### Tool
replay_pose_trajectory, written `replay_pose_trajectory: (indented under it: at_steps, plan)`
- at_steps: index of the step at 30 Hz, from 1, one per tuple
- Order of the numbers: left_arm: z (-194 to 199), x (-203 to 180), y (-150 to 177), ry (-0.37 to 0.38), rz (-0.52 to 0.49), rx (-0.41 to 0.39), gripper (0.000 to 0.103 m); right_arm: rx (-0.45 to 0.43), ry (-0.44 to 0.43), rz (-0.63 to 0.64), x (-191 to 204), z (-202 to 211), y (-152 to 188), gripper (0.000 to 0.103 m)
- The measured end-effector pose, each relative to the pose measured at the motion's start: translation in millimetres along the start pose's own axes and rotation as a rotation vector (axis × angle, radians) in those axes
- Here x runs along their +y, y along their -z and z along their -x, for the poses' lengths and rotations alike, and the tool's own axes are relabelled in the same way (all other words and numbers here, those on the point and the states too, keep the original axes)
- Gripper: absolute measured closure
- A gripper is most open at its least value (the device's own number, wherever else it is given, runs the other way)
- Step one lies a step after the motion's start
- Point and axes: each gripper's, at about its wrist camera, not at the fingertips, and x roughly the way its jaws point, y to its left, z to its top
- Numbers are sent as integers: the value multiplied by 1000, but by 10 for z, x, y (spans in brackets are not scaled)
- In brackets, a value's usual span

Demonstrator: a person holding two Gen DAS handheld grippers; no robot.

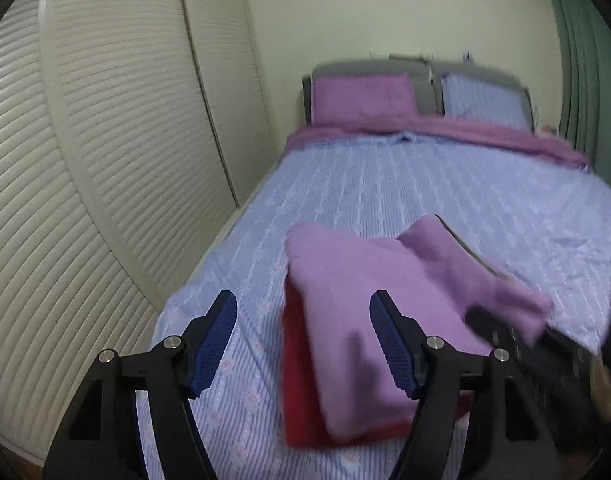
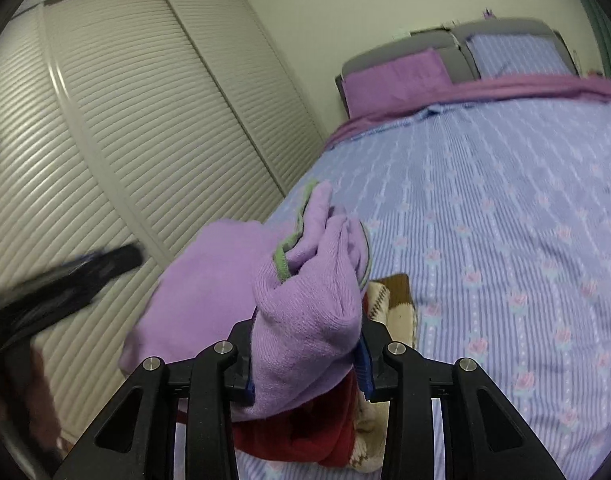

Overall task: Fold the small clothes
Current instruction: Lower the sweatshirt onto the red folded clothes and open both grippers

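Louvred closet doors [image 1: 105, 160] are seen along the left of a bed [image 1: 385, 184] covered with a blue striped, flowered sheet, with a purple pillow [image 1: 361, 96] and a blue pillow [image 1: 485, 98] set against the grey headboard. A lilac garment [image 1: 369, 304] is laid at the near end of the bed over a red garment [image 1: 297, 380]. The left gripper [image 1: 303, 344] is held just above the sheet with its jaws spread wide and nothing pressed between them; the lilac garment's left edge lies between the blue pads. The right gripper [image 2: 305, 364] is clamped on a bunched fold of the lilac garment, its green-trimmed edge raised. A brown and cream knit [image 2: 393, 304] is seen beneath.
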Motion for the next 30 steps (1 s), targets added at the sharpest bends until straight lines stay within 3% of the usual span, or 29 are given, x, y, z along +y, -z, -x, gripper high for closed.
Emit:
replay_pose_trajectory:
  at_steps: [5, 13, 14, 16, 17, 18, 26, 30]
  plan:
    - [185, -4, 461, 10, -15, -3, 34, 13, -9, -7, -18, -6, -14, 66]
    - [73, -105, 639, 90, 56, 32, 39, 28, -5, 0, 14, 19, -3, 66]
    - [14, -161, 651, 114, 51, 62, 43, 31, -9, -4, 9, 4, -18, 65]
    - [-37, -227, 670, 101, 33, 49, 53, 39, -12, -15, -9, -9, -32, 65]
    - [-72, -234, 656, 90, 41, 54, 67, 38, -12, -12, -8, -11, -34, 65]
    - [-120, -229, 638, 91, 59, 72, 73, 39, -12, -9, -5, -16, -34, 65]
    - [-3, 11, 424, 104, 128, 0, 78, 50, -93, -25, -3, 25, 7, 65]
    - [-186, 84, 587, 79, 120, 61, 78, 57, -94, -35, -45, 5, 89, 60]
